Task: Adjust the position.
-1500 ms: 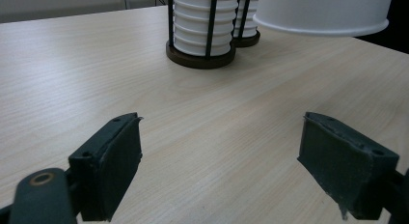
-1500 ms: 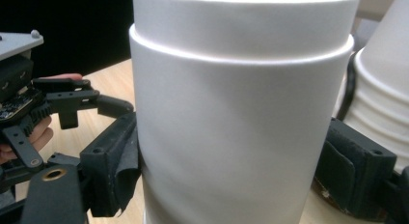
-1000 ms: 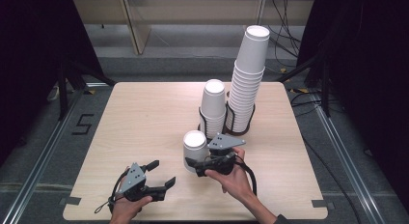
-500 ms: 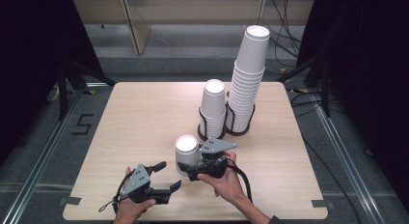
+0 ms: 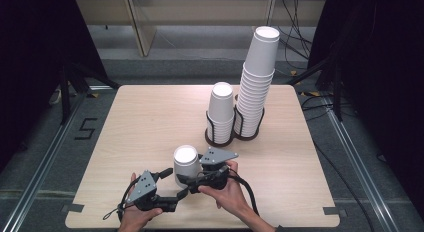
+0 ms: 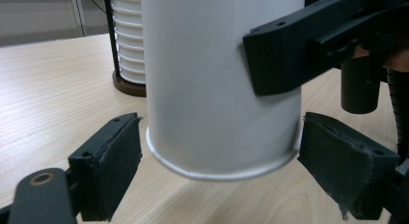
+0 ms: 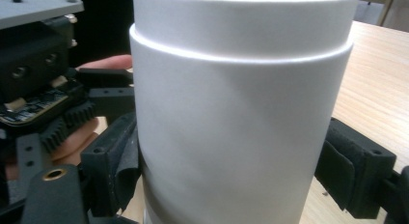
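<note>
The right tongs (image 5: pixel 192 178), clamped on the upside-down white paper cup (image 5: pixel 186 164), have carried it toward the tabletop's near edge. Its rim now hangs between the left tongs' (image 5: pixel 167 189) open, non-touching jaws, apparently for a handover.

I saw a light wood-grain table (image 5: pixel 145 127), roughly square w/ rounded corners, standing on a grey floor (image 5: pixel 45 157). Directly on it, toward the far right, sat a dark double cup holder (image 5: pixel 220 138): a short stack of white paper cups (image 5: pixel 221 109) in its left ring, a much taller stack (image 5: pixel 256 82) in the right, leaning a bit. The cup (image 5: pixel 186 164) near the front edge hung clear of the tabletop, seen from the left gripper view, so not resting on it.
</note>
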A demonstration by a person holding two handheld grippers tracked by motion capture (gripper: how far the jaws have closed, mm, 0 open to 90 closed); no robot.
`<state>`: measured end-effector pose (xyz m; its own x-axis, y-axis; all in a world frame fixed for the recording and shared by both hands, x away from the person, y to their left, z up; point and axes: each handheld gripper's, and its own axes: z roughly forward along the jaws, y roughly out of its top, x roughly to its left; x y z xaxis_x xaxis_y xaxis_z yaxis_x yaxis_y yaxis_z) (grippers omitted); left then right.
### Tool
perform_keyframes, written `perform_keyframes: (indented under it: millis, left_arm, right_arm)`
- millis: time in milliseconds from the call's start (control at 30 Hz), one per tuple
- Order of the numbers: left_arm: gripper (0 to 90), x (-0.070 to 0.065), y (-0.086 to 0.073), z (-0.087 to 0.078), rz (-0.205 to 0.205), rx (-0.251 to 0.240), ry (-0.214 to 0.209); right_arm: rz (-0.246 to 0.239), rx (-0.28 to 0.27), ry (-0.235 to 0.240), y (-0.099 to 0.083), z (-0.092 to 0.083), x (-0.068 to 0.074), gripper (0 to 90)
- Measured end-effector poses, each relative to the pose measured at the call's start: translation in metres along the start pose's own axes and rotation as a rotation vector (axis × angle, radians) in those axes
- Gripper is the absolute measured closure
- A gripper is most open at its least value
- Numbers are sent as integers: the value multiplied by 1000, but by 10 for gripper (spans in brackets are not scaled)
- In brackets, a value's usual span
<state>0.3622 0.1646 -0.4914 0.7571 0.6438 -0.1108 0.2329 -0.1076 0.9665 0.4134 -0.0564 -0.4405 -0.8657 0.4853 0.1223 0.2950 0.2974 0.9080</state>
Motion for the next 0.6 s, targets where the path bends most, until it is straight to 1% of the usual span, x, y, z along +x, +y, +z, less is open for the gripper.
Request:
perform_keyframes:
  millis: [33,67,100,133,167,200,233,267,300,333,367,400,433,467,533,567,600]
  left_arm:
    - [142,0,0,1,-1,-2,-7]
    - [142,0,-1,2,2,-7,-17]
    - [131,0,-1,1,3,10,-10]
    - [115,-1,-1,1,3,12,-11]
    - [99,-1,-1,1,5,14,-11]
    - [81,-1,-1,2,2,10,-11]
    - [67,0,-2,3,1,-1,-19]
    - [54,0,-2,3,2,0,-17]
    - [42,-1,-2,3,2,-2,-15]
    - [30,-1,-1,1,3,9,-5]
    - [20,-1,-1,2,2,4,-5]
    - [14,-1,-1,2,-2,3,-5]
    - [8,-1,-1,2,-2,5,-4]
    - [4,-1,-1,2,-2,6,-4]
    - [0,-1,-1,1,1,0,-7]
    - [0,-1,-1,1,0,-4,-8]
    - [0,-2,-1,1,1,-6,-9]
  right_arm:
    - [13,8,18,0,0,2,186]
    - [7,-5,24,0,2,2,187]
    - [6,-7,24,1,2,4,187]
    - [12,-1,28,1,1,5,187]
    - [19,-4,25,1,1,7,188]
    - [17,-11,37,2,2,8,188]
    - [-7,-22,49,3,3,8,188]
    - [4,-26,58,3,4,9,188]
    - [8,-15,48,3,3,11,188]
    - [7,-28,55,3,4,13,189]
    - [11,-32,72,4,5,14,189]
    - [6,-35,73,4,5,15,189]
    - [-3,-43,84,4,6,16,189]
    - [9,-39,86,4,7,17,189]
    - [-2,-52,95,4,8,18,189]
    - [13,-48,96,4,8,20,189]
    - [15,-51,102,4,8,21,189]
